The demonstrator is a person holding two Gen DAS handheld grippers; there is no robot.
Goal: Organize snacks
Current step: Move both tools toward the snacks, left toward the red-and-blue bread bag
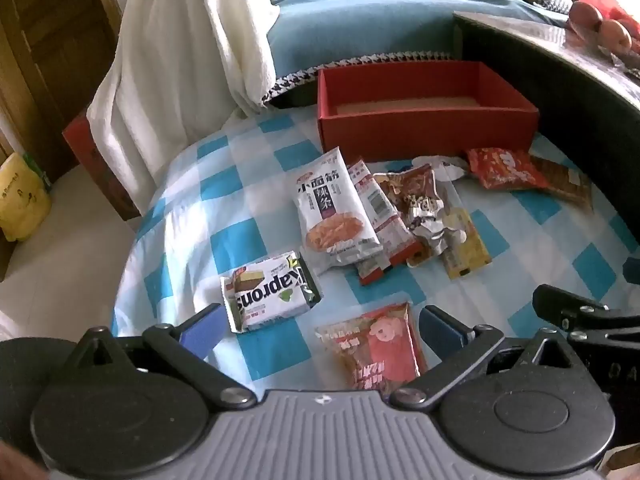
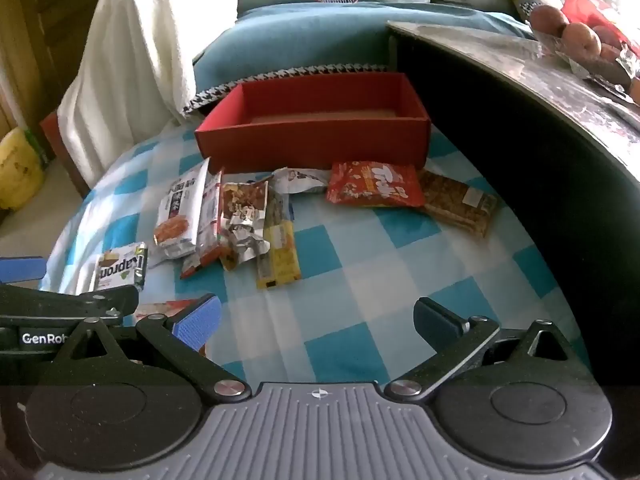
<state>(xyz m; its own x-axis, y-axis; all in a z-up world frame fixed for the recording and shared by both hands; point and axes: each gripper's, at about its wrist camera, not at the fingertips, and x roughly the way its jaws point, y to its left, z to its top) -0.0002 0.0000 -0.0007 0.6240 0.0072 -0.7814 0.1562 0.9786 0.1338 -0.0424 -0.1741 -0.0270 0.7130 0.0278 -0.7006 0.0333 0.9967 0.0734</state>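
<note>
An empty red box [image 1: 424,132] [image 2: 316,142] stands at the far side of a blue-and-white checked cloth [image 1: 248,240] [image 2: 360,264]. Several snack packets lie in front of it: a white noodle-snack bag [image 1: 334,214] [image 2: 178,216], a Kaprons wafer pack [image 1: 270,292] [image 2: 120,270], a red packet [image 1: 502,168] [image 2: 374,184], a brown bar [image 2: 460,202], a yellow bar [image 2: 280,258]. A pink-red packet [image 1: 376,346] lies between the fingers of my open left gripper [image 1: 320,334]. My right gripper [image 2: 316,322] is open and empty above bare cloth.
A white towel [image 1: 180,52] hangs over a chair at the left. A dark table edge [image 2: 540,120] with fruit [image 2: 576,36] runs along the right. A blue sofa [image 1: 360,28] lies behind the box. A yellow bag [image 1: 20,200] sits on the floor at left.
</note>
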